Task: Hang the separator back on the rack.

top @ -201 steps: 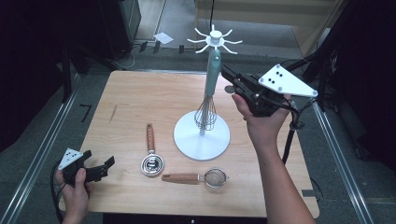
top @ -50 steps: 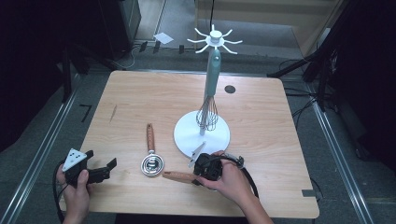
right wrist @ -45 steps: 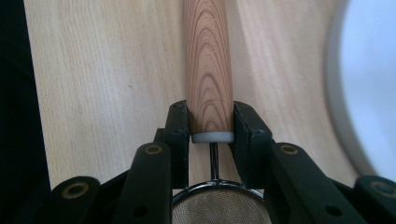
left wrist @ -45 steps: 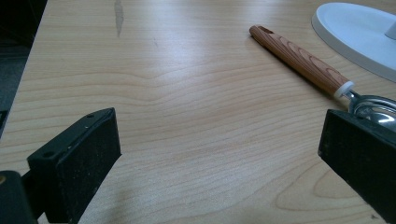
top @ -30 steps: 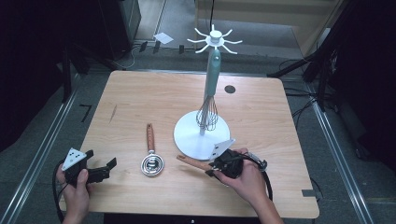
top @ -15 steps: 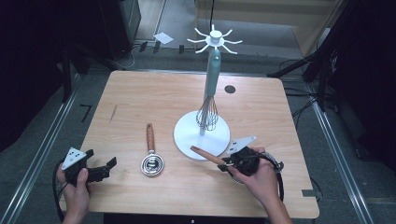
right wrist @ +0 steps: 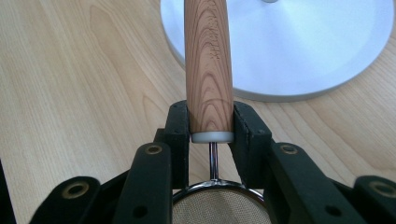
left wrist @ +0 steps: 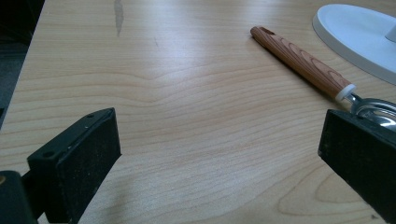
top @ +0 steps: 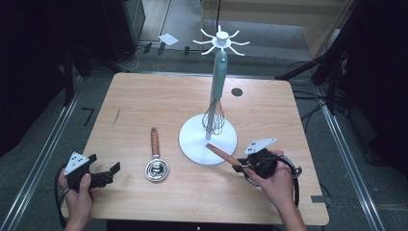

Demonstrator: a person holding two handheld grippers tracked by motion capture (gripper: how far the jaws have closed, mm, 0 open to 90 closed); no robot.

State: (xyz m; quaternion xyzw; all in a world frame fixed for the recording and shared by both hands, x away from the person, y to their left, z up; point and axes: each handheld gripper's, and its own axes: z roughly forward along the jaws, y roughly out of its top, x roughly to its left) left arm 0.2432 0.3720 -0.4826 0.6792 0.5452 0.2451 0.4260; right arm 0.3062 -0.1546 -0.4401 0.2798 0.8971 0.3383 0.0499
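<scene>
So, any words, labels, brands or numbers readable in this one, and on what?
None can be read.
Strainer handle: a faint stamped mark on the wood, too blurred to read in the right gripper view.
Paper on the floor: too small to show any print.
Stand, whisk, spoon and table: no text visible.

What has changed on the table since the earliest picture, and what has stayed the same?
The right gripper came down from beside the stand, took the strainer by its wooden handle and carried it rightwards. The left gripper, the measuring spoon and the hanging whisk stayed in place.
</scene>
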